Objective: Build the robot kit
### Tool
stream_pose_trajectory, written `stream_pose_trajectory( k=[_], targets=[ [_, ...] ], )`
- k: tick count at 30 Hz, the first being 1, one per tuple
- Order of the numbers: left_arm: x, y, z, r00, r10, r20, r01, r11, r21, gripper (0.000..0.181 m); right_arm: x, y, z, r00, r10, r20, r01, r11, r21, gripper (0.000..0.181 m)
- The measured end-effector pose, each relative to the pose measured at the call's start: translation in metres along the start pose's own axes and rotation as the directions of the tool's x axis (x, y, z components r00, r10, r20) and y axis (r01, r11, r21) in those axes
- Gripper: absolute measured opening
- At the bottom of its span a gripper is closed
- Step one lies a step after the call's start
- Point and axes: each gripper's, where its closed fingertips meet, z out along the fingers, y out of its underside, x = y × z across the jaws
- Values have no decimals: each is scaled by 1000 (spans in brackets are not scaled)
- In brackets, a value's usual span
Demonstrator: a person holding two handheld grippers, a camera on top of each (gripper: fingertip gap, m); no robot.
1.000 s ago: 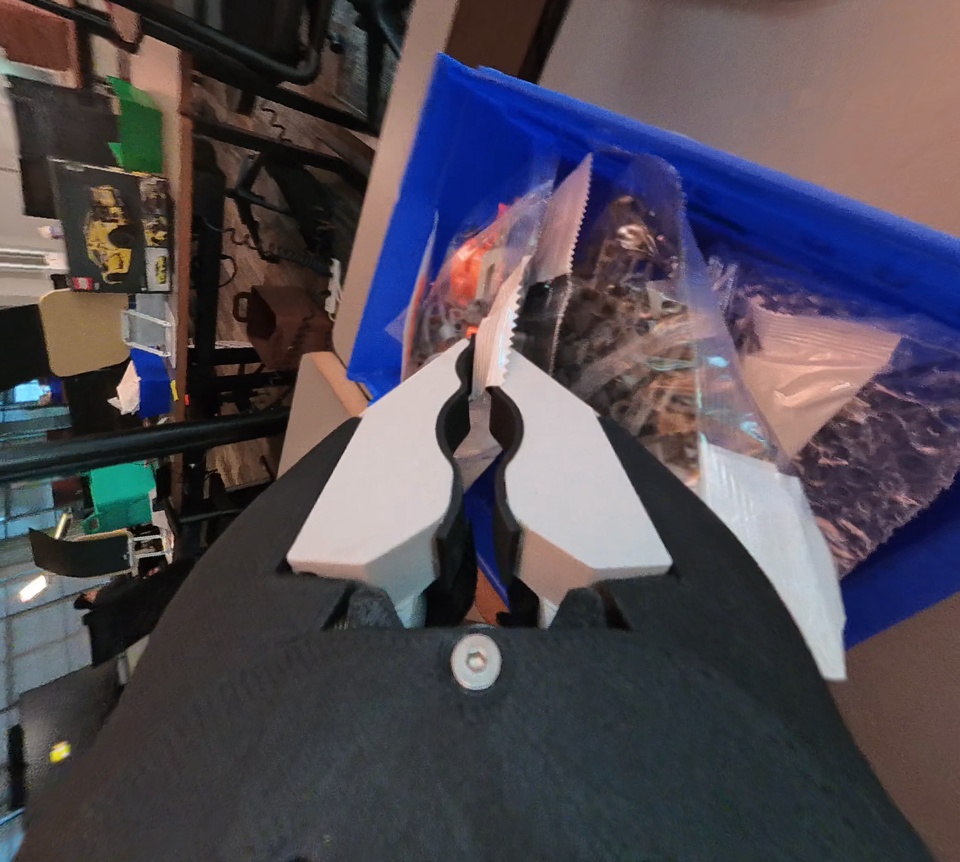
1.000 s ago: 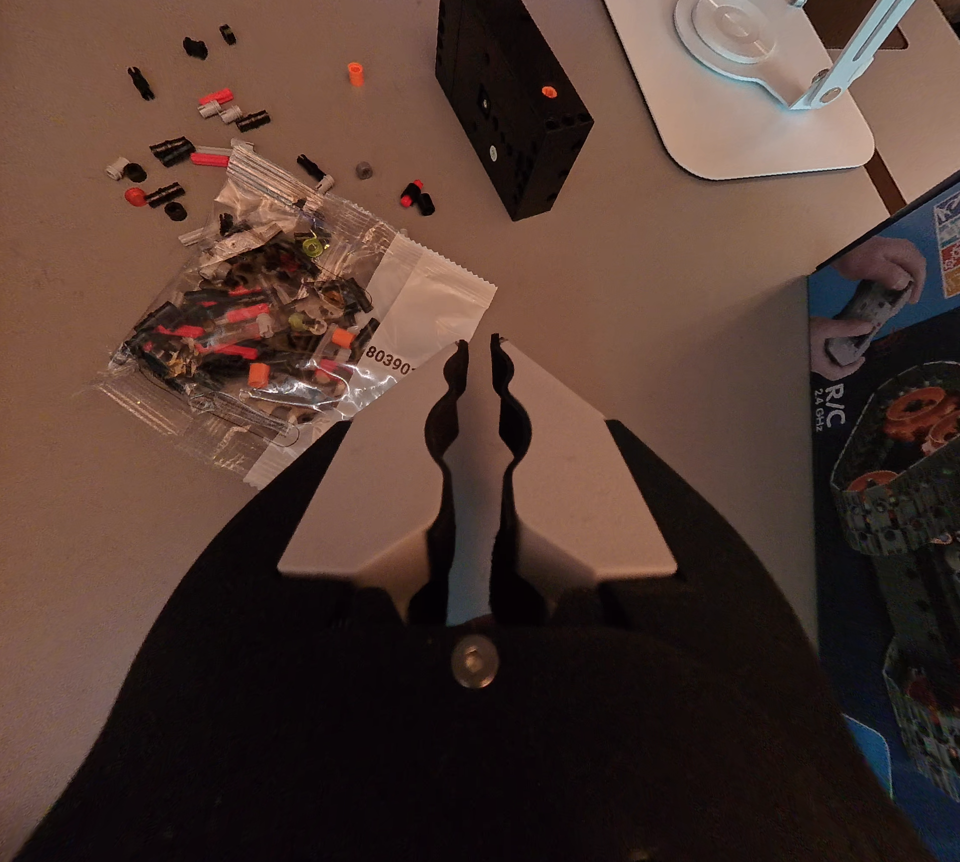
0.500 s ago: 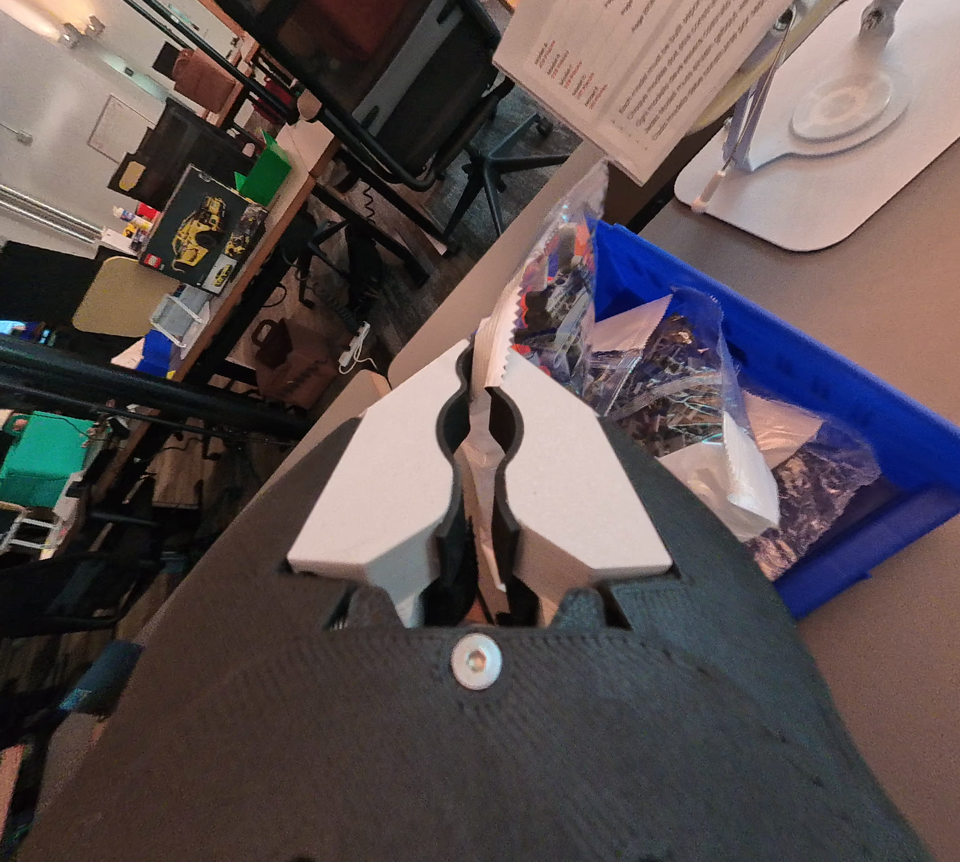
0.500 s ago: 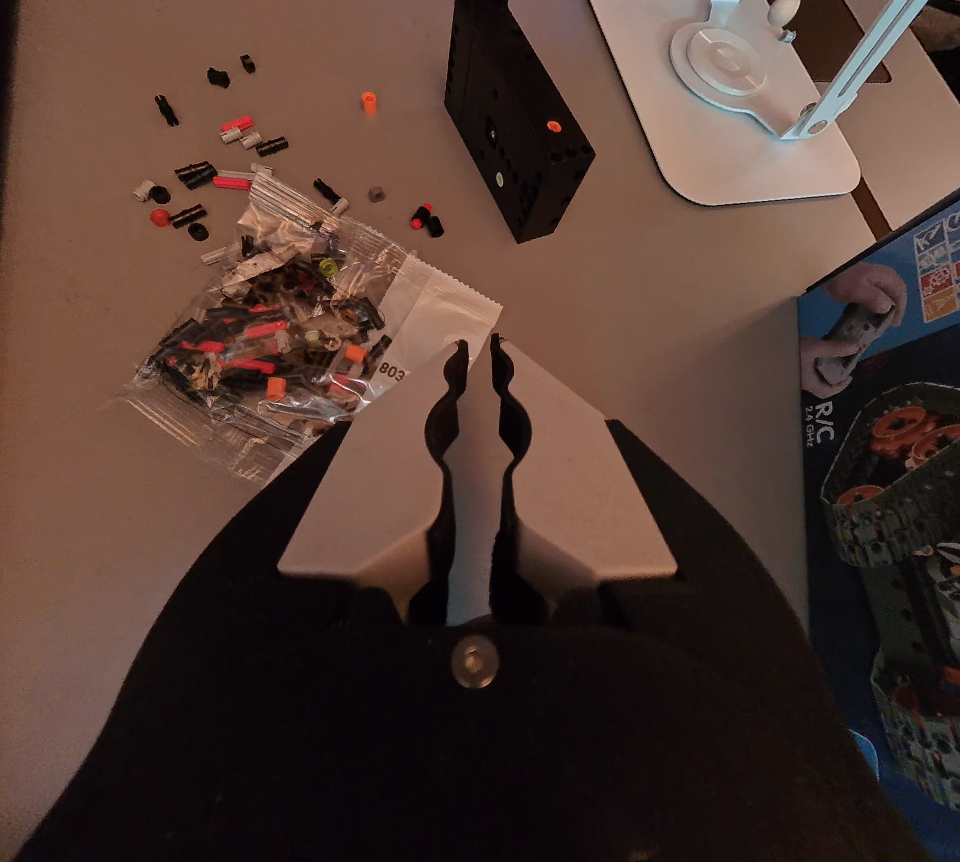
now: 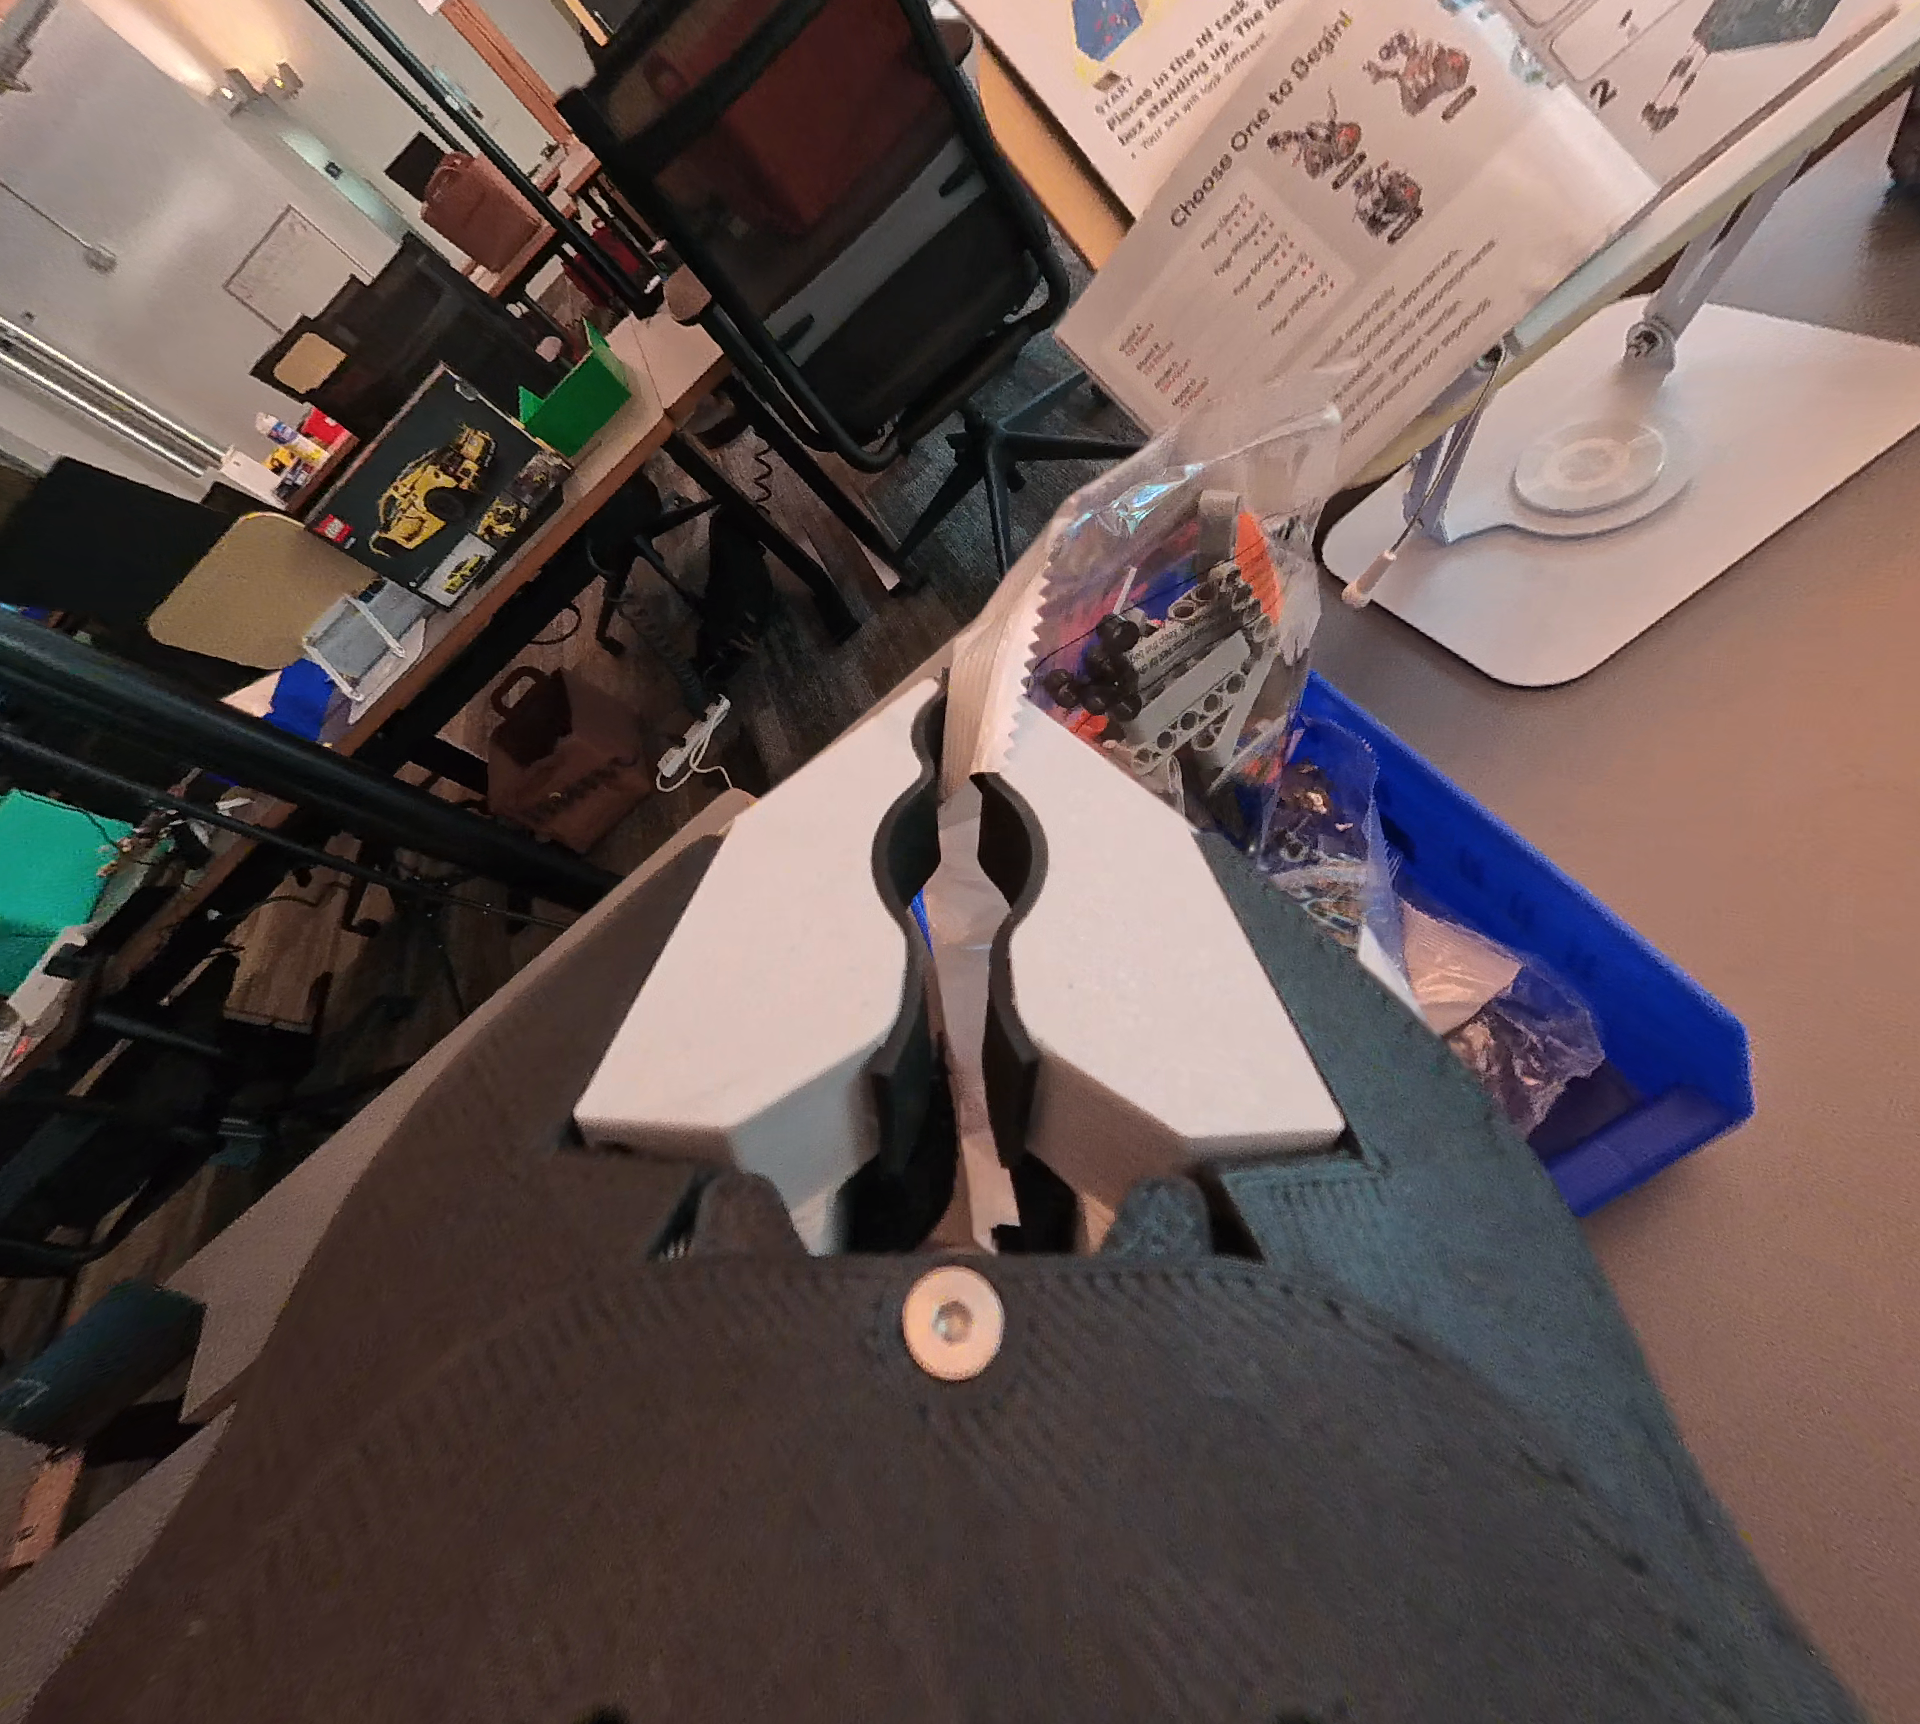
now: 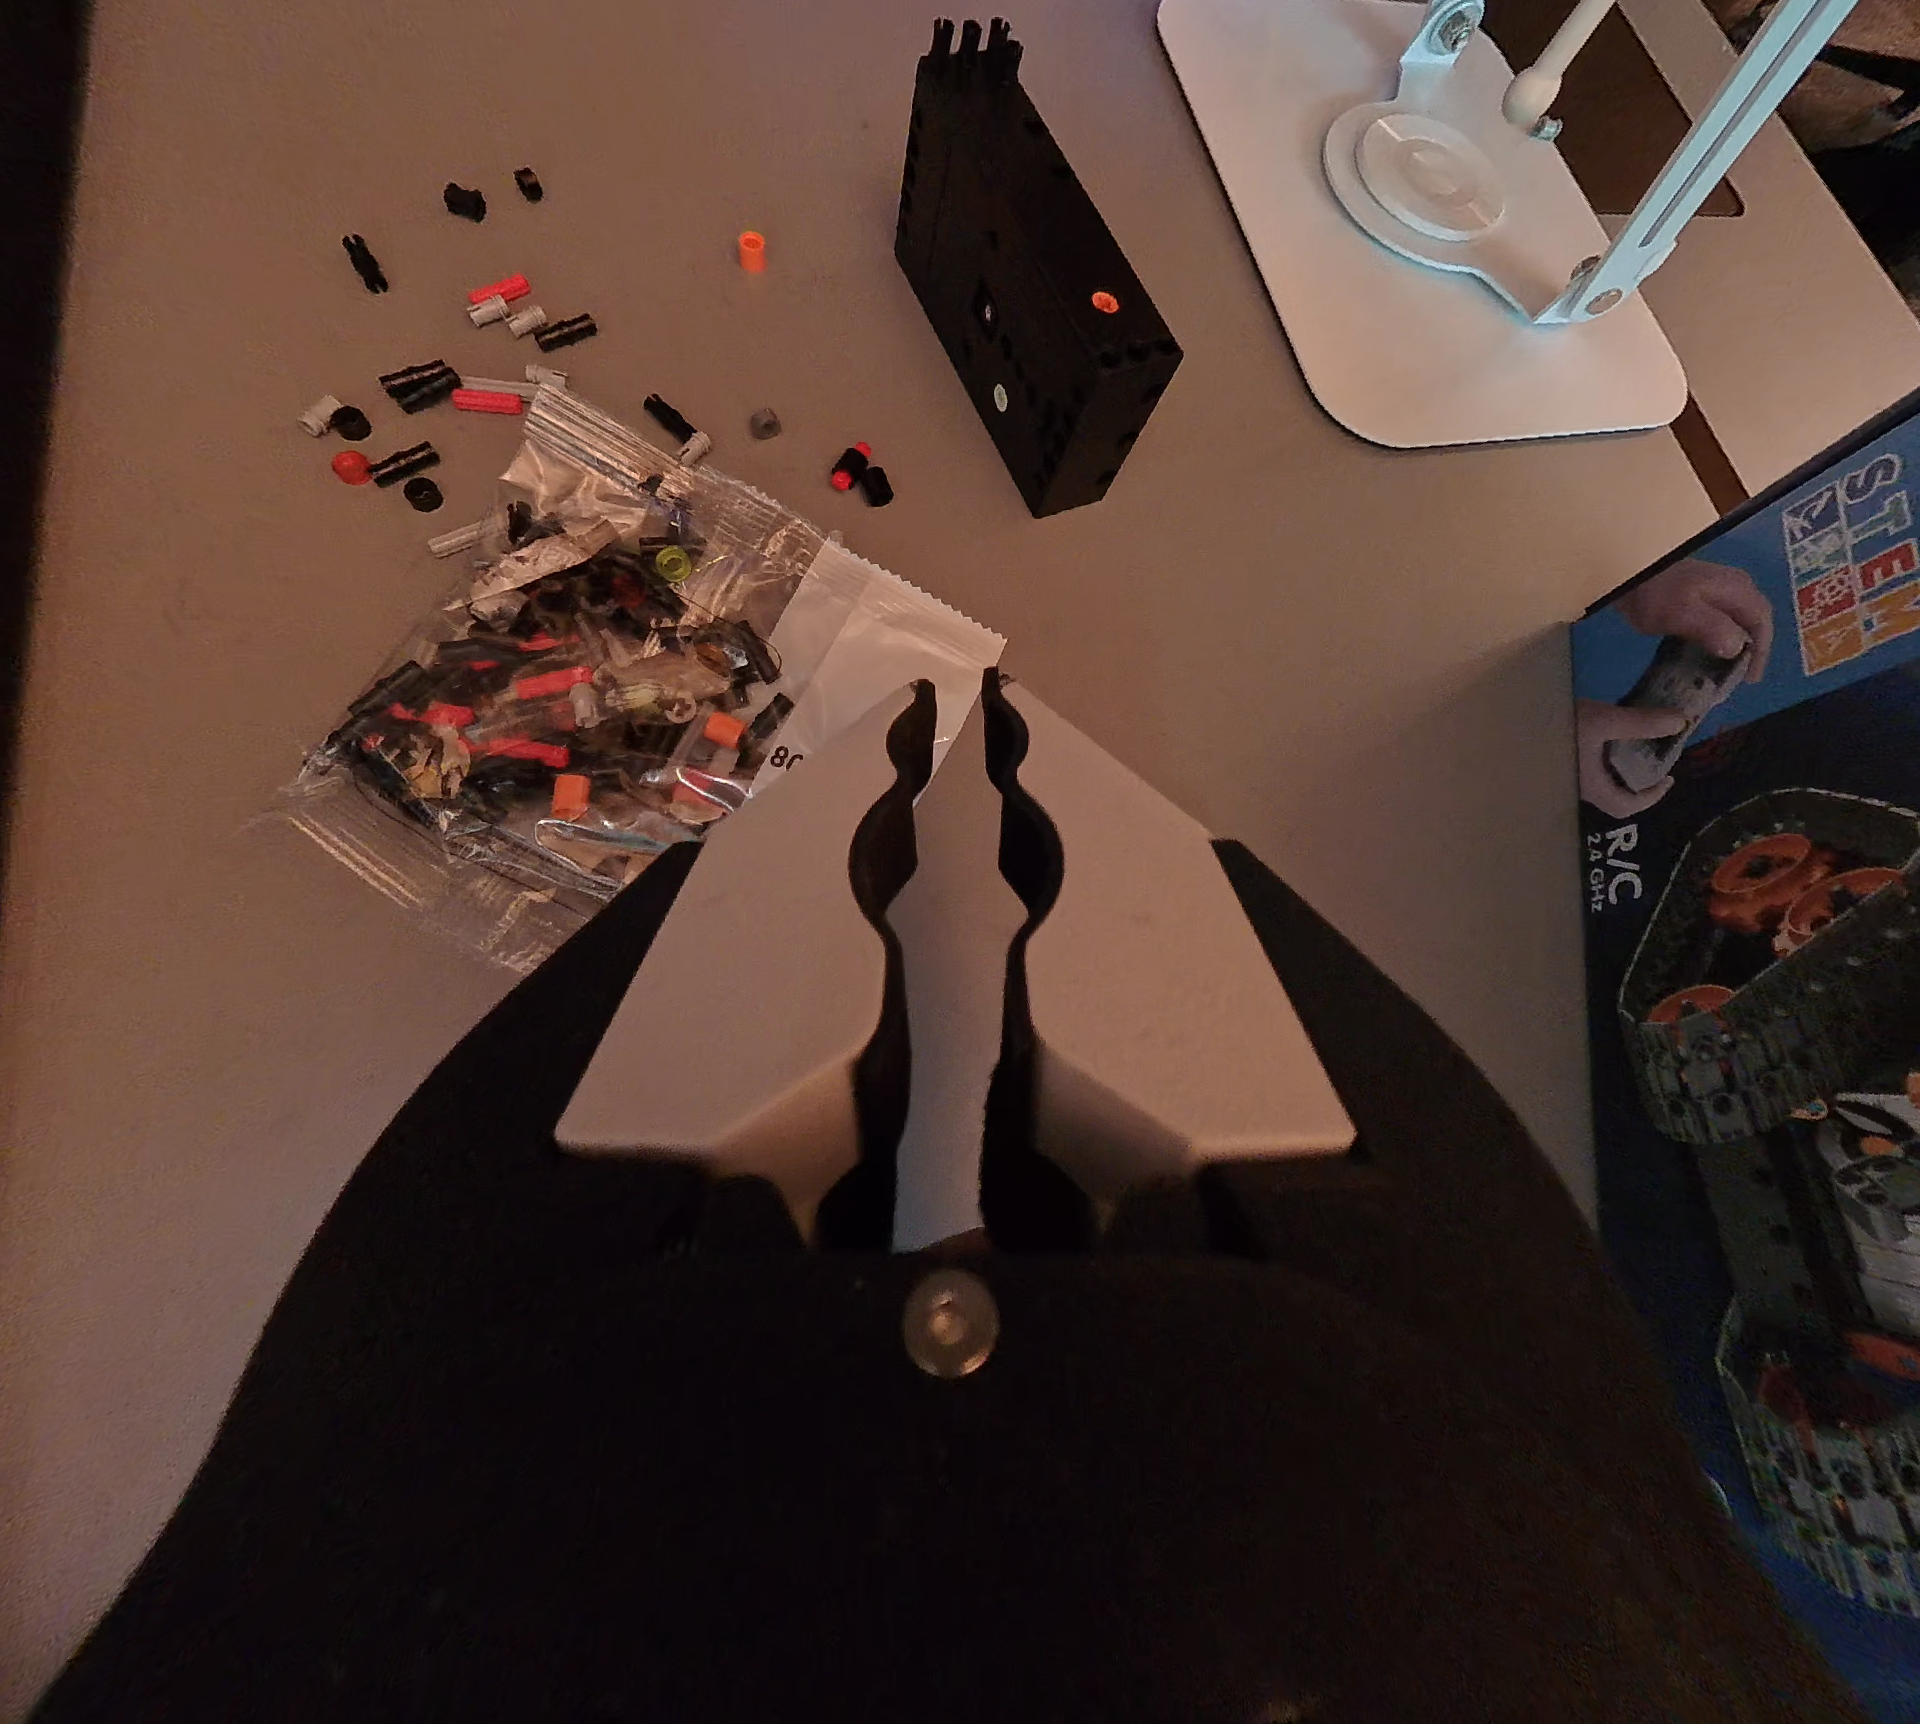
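My left gripper [image 5: 961,739] is shut on the white serrated edge of a clear plastic bag of small building parts [image 5: 1174,625]. It holds the bag up above a blue bin [image 5: 1538,926] that has more parts bags [image 5: 1340,843] in it. My right gripper [image 6: 956,687] hovers over the table with its jaws a narrow gap apart and nothing between them. Its tips are above the white end of an opened parts bag [image 6: 582,687] that lies flat. Loose small pieces [image 6: 488,396] are scattered beyond that bag.
A black block-shaped part [image 6: 1023,303] stands on the table. A white stand base [image 6: 1403,220] is at the back right; it also shows in the left wrist view [image 5: 1662,511], carrying an instruction sheet [image 5: 1351,116]. A printed toy box [image 6: 1787,947] lies at the right. Chairs and desks lie beyond the table edge. One gripper's finger ends stand about 55 cm off the other's.
My left gripper has lifted the bag up out of the blue bin and tilted upward. My right gripper has drifted slightly, its jaws unchanged.
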Motion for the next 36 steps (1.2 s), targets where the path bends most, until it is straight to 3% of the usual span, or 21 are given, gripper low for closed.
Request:
stream_pose_trajectory(
  k=[6,10,14,17,22,25,28,33,36],
  targets=[
    [3,-23,-20,1000,2,31,-3,1000,28,0,11,-7,-5,998,31,-54,-30,999,24,16],
    [19,-43,-38,999,23,36,-24,998,54,0,18,-37,-16,988,11,-157,0,997,73,24],
    [52,-67,-60,1000,16,-2,-16,994,108,0,8,-121,-36,961,-23,-277,89,969,230,27],
    [92,-76,-68,998,5,-69,3,993,115,0,-18,-191,-42,961,-57,-272,156,922,356,26],
    [170,-72,-75,974,-62,-220,85,991,99,0,-61,-276,-22,978,-95,-183,174,858,484,36],
    [217,-64,-71,943,-90,-320,118,990,71,0,-77,-306,1,954,-179,-242,278,833,479,37],
    [248,-52,-70,921,-110,-374,134,990,41,0,-79,-315,31,949,-203,-240,293,847,443,33],
    [271,-37,-73,878,-176,-445,209,977,27,0,-88,-301,67,958,-241,-158,285,876,390,0],
    [277,-25,-74,846,-205,-492,242,970,12,0,-94,-293,78,957,-264,-119,290,887,360,0]
  ],
)
